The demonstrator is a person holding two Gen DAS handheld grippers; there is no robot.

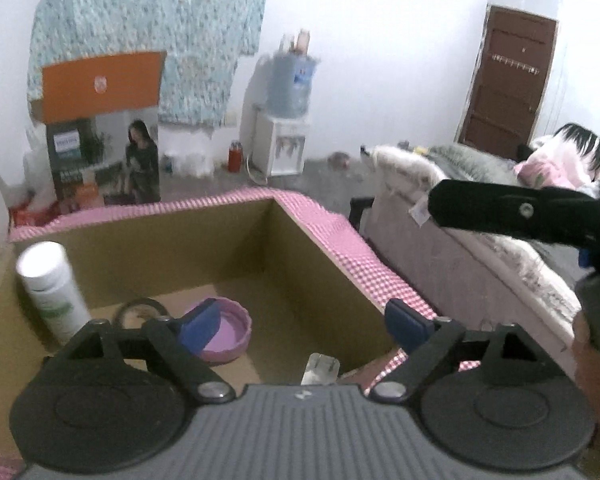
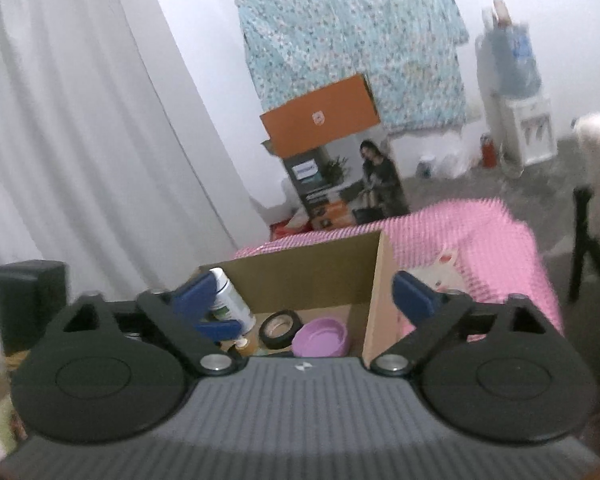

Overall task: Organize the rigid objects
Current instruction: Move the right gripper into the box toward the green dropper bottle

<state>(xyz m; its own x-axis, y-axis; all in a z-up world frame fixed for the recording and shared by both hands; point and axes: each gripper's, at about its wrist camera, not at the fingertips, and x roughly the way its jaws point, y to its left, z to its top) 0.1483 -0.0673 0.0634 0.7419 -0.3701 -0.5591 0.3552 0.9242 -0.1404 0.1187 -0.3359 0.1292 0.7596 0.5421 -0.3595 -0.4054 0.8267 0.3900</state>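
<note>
An open cardboard box (image 1: 204,240) stands on a pink checked cloth (image 1: 352,248). Inside it are a white bottle (image 1: 50,288) standing at the left, a roll of black tape (image 1: 140,310), a purple lid (image 1: 224,334) and a small clear item (image 1: 320,368) near the front. My left gripper (image 1: 304,326) hovers above the box, open, nothing between its blue pads. In the right wrist view the same box (image 2: 320,276) holds the bottle (image 2: 228,300), the tape (image 2: 280,328) and the lid (image 2: 320,336). My right gripper (image 2: 304,292) is open and empty over it.
A printed carton (image 1: 100,164) with an orange flap stands behind the table, a water dispenser (image 1: 288,120) by the wall. A sofa (image 1: 480,248) with blankets lies to the right, a person on it. A black tripod (image 2: 588,248) stands right of the table. White curtains (image 2: 80,120) hang left.
</note>
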